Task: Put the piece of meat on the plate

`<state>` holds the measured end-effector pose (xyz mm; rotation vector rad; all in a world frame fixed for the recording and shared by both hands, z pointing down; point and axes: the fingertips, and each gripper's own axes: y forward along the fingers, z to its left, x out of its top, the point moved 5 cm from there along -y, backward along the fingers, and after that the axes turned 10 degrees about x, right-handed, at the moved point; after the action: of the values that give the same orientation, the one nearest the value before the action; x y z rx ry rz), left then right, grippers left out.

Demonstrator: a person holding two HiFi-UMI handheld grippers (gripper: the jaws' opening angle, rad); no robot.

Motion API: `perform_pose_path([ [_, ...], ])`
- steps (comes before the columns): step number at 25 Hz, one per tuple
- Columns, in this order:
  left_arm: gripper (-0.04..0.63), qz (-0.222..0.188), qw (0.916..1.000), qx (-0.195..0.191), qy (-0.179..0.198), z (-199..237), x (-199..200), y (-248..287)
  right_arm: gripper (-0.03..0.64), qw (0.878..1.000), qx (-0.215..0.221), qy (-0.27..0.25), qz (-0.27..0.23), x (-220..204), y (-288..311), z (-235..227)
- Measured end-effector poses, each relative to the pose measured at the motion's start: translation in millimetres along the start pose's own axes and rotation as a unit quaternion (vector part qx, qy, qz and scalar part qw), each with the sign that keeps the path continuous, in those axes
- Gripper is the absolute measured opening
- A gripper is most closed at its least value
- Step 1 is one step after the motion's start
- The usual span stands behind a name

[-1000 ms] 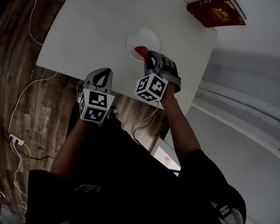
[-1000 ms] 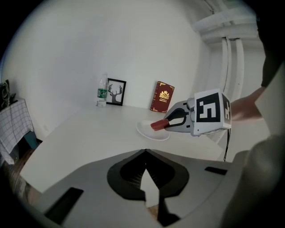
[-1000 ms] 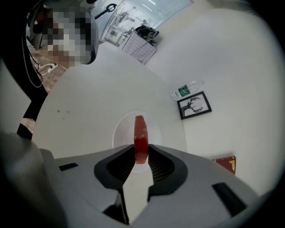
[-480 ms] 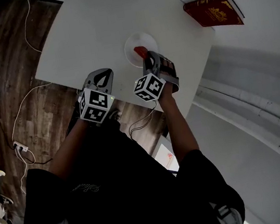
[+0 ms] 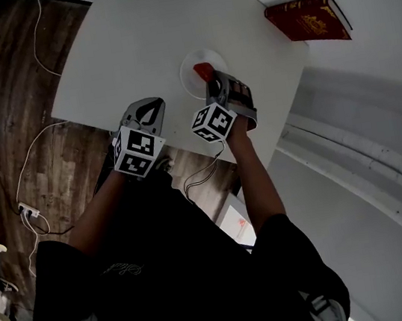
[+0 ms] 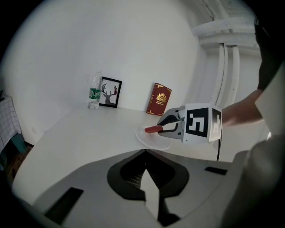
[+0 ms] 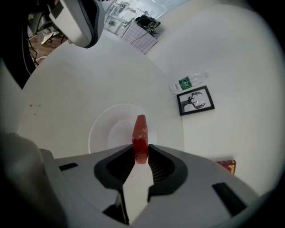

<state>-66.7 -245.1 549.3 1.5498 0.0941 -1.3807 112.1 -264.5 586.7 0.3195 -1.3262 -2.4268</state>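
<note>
White bench point(image 5: 137, 45), mid-frame: meat point(image 7: 140, 133) is pinched by the right tool point(image 7: 141, 155) above the plate point(image 7: 104, 133); left tool point(image 6: 144, 153) is closed, empty. Lowering and release are probably needed next.

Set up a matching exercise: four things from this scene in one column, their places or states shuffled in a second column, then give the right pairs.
1. piece of meat
2. plate
3. book
4. water bottle

A. upright beside the framed picture
B. lies flat below the right gripper
C. clamped between the right gripper's jaws
D. dark red cover with a gold emblem

Pairs: 1-C, 2-B, 3-D, 4-A
</note>
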Motion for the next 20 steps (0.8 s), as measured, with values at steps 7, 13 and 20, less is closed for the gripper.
perform_pose_path([
  [7, 0.003, -0.001, 1.0, 0.0, -0.008, 3.1, -3.8, -2.1, 0.104, 1.0, 0.001, -0.011, 0.006, 1.6, 1.6, 1.5],
  [13, 0.003, -0.007, 0.9999, -0.008, -0.012, 2.7, -4.9, -5.1, 0.137, 1.0, 0.03, 0.001, 0.007, 3.5, 5.6, 12.2],
  [20, 0.003, -0.011, 0.9998, -0.003, -0.017, 4.8, -5.2, -7.5, 0.164, 0.998, 0.059, -0.002, 0.011, 1.1, 9.6, 16.9],
])
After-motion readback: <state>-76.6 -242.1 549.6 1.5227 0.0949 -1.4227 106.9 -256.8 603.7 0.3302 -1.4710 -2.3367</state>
